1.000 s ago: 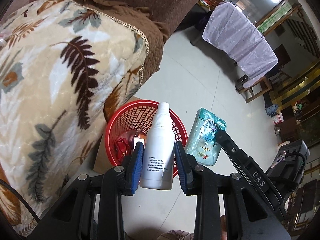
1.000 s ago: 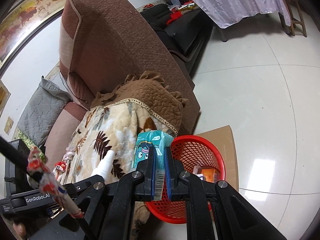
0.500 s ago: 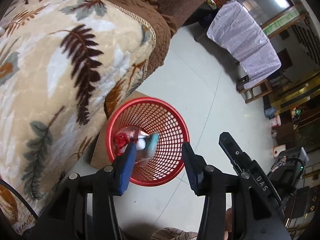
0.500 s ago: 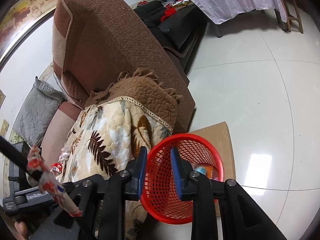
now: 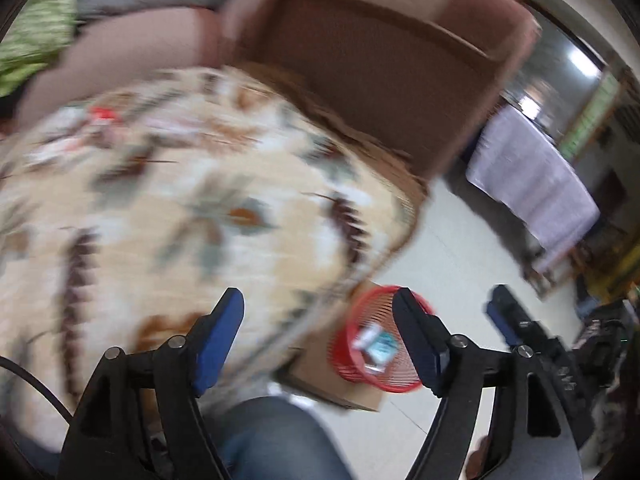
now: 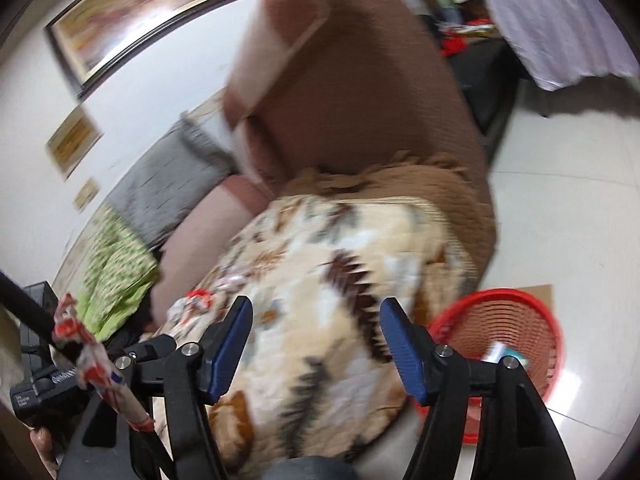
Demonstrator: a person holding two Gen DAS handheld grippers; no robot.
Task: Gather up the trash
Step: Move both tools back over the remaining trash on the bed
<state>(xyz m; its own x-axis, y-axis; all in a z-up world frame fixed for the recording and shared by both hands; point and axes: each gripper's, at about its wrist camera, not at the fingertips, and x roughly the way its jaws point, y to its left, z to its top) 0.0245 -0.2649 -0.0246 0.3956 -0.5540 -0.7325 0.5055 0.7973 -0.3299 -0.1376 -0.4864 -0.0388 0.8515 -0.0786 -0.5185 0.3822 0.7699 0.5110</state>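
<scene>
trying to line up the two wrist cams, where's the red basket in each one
Left wrist: the red basket sits lower right of centre, just inside the left gripper's right finger, on cardboard.
Right wrist: the basket is at lower right, partly behind the right gripper's right finger.
Shared landmark: the leaf-print blanket, beside the basket in both.
</scene>
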